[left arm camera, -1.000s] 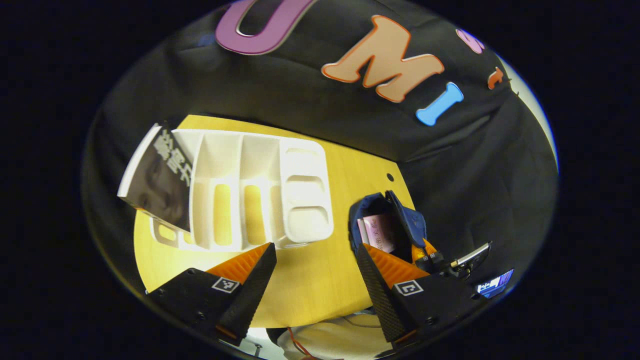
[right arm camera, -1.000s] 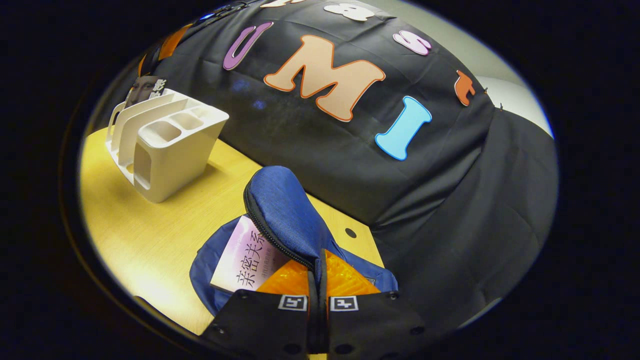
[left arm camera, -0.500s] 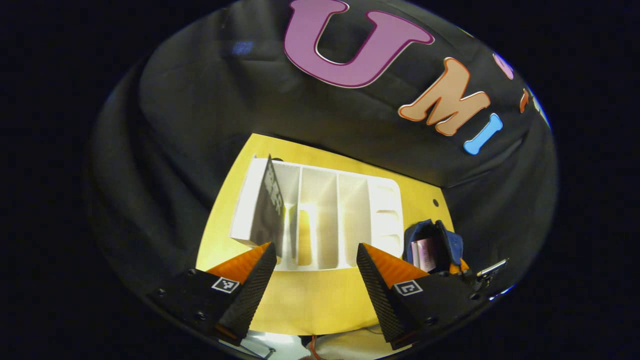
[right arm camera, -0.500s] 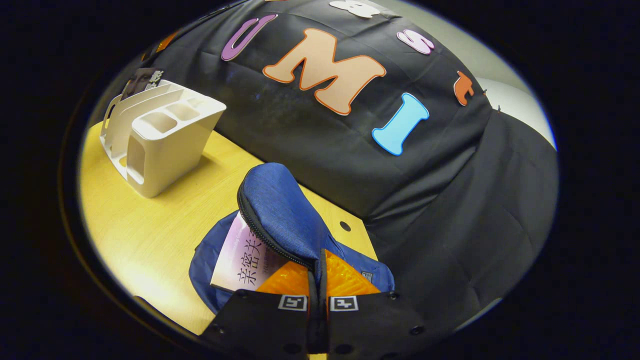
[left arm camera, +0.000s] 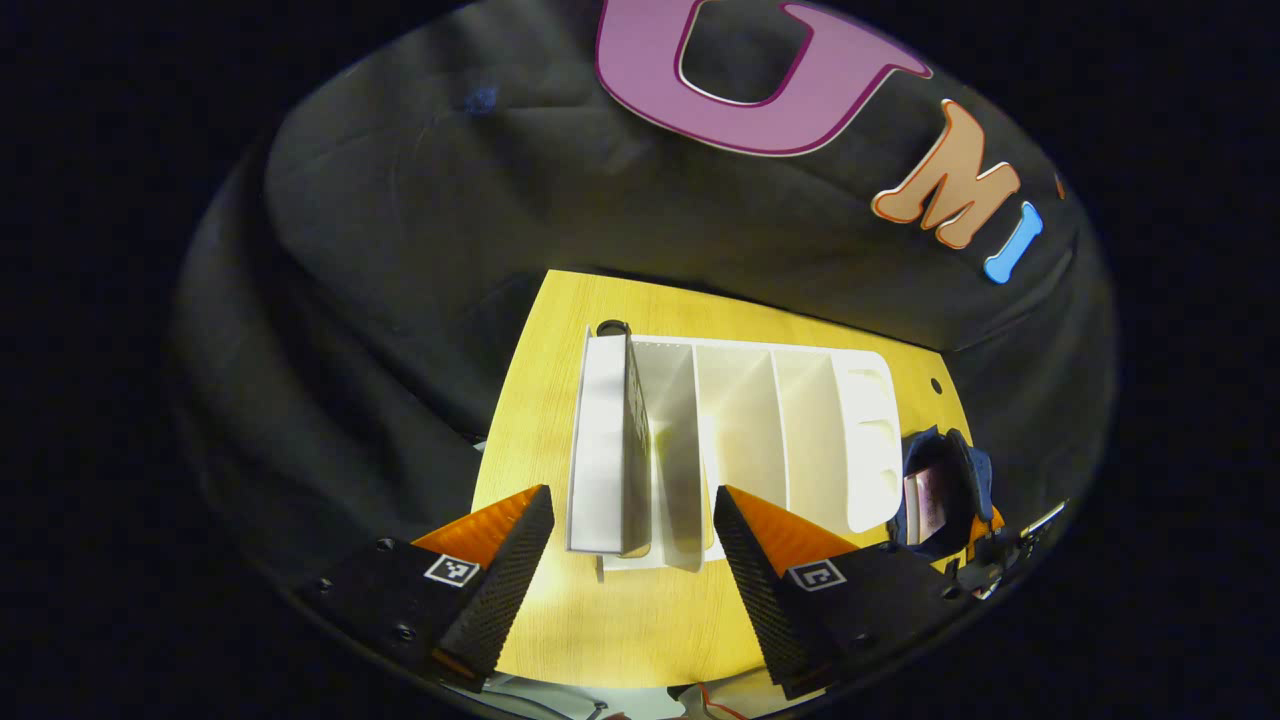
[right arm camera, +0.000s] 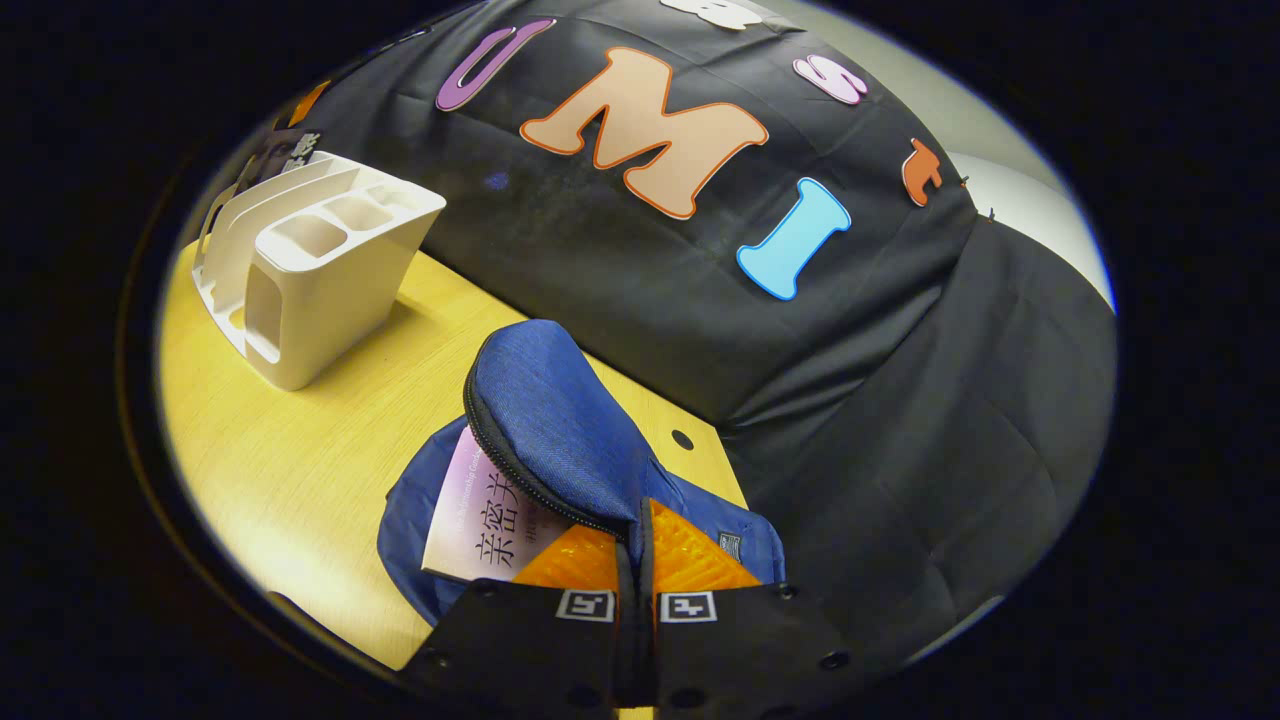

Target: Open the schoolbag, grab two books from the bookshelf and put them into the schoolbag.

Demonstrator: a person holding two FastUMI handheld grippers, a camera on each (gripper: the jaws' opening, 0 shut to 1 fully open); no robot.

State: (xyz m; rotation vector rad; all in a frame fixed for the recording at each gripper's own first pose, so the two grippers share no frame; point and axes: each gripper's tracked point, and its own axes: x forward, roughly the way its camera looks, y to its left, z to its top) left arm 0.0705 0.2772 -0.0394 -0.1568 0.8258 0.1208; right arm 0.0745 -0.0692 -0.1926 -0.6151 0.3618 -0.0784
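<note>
1. Left claw (left arm camera: 632, 545): released, fingers spread wide, nothing between them. It hangs above the near end of the bookshelf (left arm camera: 770, 440).
2. Between and just beyond the left claw's fingers stands the remaining book (left arm camera: 610, 445), in the bookshelf's leftmost slot in the left gripper view. It stands on edge, upright; its long axis runs away from the claw toward the booth wall. Its pale page block faces left and its dark cover faces right toward the empty slots.
3. The bookshelf is a white divided rack on the yellow wooden bench (left arm camera: 530, 400). Its dividers run parallel to the book; the slots to the book's right are empty, and a block of small compartments closes the right end.
4. Right claw (right arm camera: 640, 575): clenched on the schoolbag flap (right arm camera: 560, 430), both fingers pressed together with the blue fabric pinched between them. The flap is held lifted, its zipper edge arching up and to the left.
5. Directly under the raised flap, just left of the right claw, a pink-and-white book (right arm camera: 480, 510) lies inside the schoolbag (right arm camera: 410, 520). One corner sticks out of the opening toward the bookshelf; its long axis runs into the bag.
6. The schoolbag lies on the bench near the right end, well apart from the bookshelf (right arm camera: 310, 270). In the left gripper view the schoolbag (left arm camera: 945, 490) sits just beyond the rack's right end, opening upward.
</note>
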